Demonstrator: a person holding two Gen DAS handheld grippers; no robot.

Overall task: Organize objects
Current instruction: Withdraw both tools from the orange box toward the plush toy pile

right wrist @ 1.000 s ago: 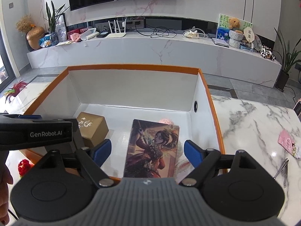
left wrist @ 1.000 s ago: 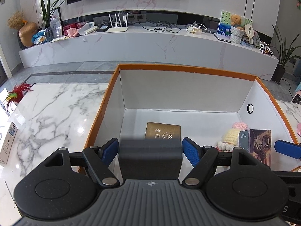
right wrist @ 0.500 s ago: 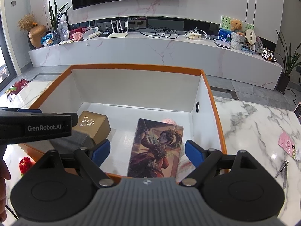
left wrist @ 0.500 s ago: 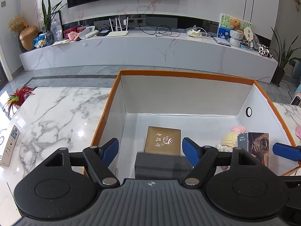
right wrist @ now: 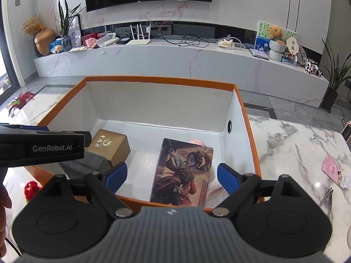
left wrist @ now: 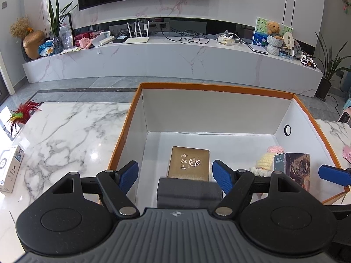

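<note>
standing on a marble table, a big box with orange rim and white inner walls takes the middle of both views. on its floor lies a gold box with shiny characters on the lid, flat and near the left side. touching its near edge is a plain dark grey box, matte, with no print that i can see. at the right side stands a picture box, tall and thin, tilted back a little; its front shows a painted figure in brown and red tones. behind it sits a knitted toy, yellow and white with a pink top, mostly hidden in the right view.

the left gripper hangs over the near rim, its blue pads wide apart. the grey box lies between them in the picture, lower down, and the pads do not touch it. the right gripper has its jaws opening now; the picture box stands between the pads with a clear gap on each side, so nothing is held.

on the table left of the big box are a feather toy and a white carton. a pink card lies on the right part.
</note>
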